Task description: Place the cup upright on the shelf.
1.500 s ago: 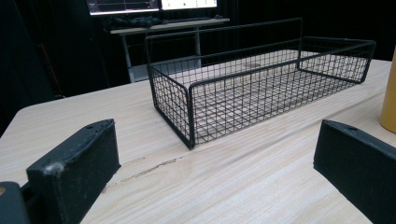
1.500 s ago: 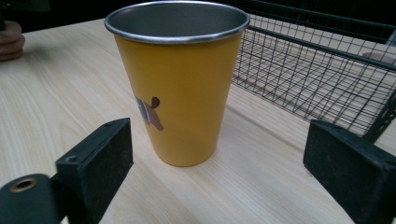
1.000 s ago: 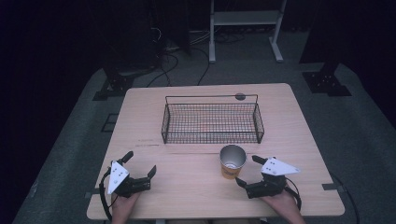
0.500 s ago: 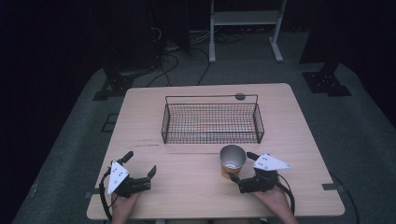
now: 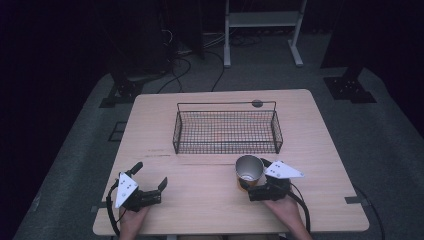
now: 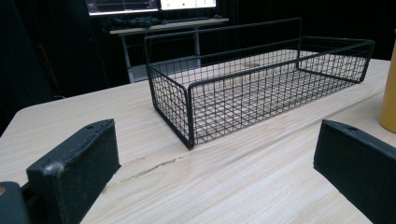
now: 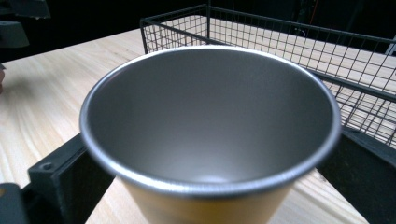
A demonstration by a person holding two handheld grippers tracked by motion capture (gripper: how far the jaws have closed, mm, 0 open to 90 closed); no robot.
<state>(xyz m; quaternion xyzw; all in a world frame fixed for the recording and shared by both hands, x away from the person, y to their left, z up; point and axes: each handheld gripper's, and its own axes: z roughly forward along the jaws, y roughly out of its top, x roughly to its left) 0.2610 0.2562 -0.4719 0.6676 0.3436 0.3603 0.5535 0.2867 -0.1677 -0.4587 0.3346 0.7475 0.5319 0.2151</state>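
A: Stage shown? The cup stands upright on the wooden table, just in front of the wire basket and outside it. The right gripper has its jaws set either side of the cup's lower body.

B: Closed on it? In the right gripper view the black jaws flank the cup closely, but whether they press it I cannot tell; the contact is hidden below the rim. If the cup is bound for the basket, lifting and placing remain.

A: The left gripper? Jaws wide apart, holding nothing, resting low near the table's front edge, well apart from the cup.

B: Materials? Cup: brushed metal inside, rolled rim, yellow outer wall, tapered. Basket: thin black wire grid, rectangular, shallow, empty. Table: pale wood grain, matte.
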